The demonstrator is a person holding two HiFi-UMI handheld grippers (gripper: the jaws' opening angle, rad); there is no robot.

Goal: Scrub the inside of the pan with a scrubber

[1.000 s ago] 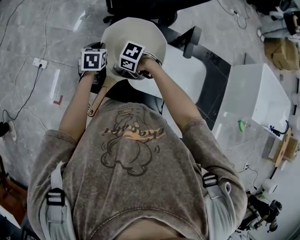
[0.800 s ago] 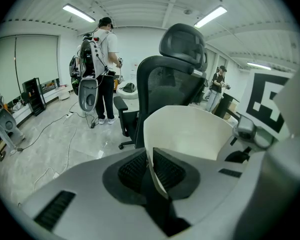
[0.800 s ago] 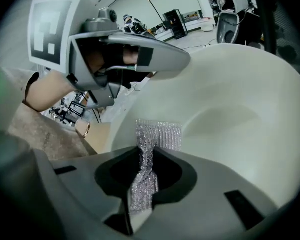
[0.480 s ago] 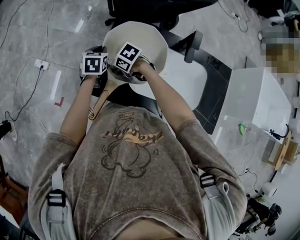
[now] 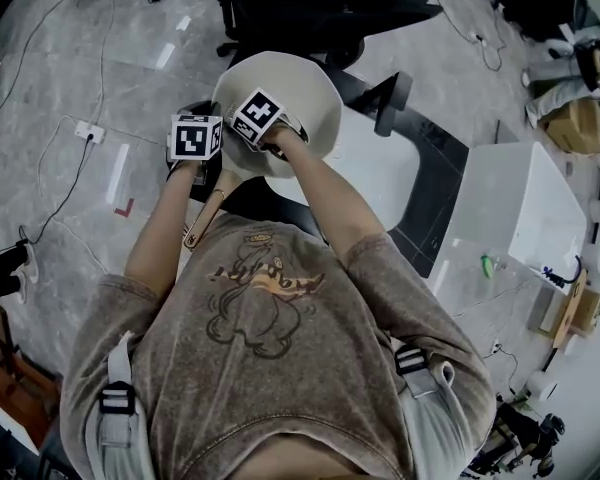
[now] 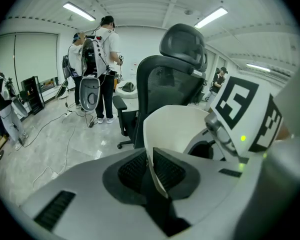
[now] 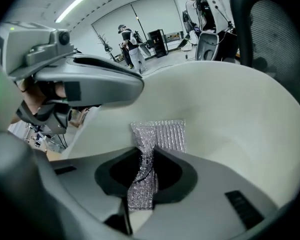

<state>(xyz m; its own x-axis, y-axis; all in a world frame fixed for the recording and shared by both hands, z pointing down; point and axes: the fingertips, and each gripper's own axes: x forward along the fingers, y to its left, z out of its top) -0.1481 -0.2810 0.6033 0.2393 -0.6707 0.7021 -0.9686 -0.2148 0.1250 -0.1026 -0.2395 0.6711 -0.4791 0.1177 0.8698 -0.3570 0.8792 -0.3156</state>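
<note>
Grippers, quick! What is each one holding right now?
Left gripper: closed on the rim of the pan.
Right gripper: closed on the scrubber.

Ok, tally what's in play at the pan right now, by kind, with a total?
pan: 1
scrubber: 1
hand-held grippers: 2 (left hand-held gripper clamped on the pan rim, right hand-held gripper clamped on the scrubber)
Total: 4
</note>
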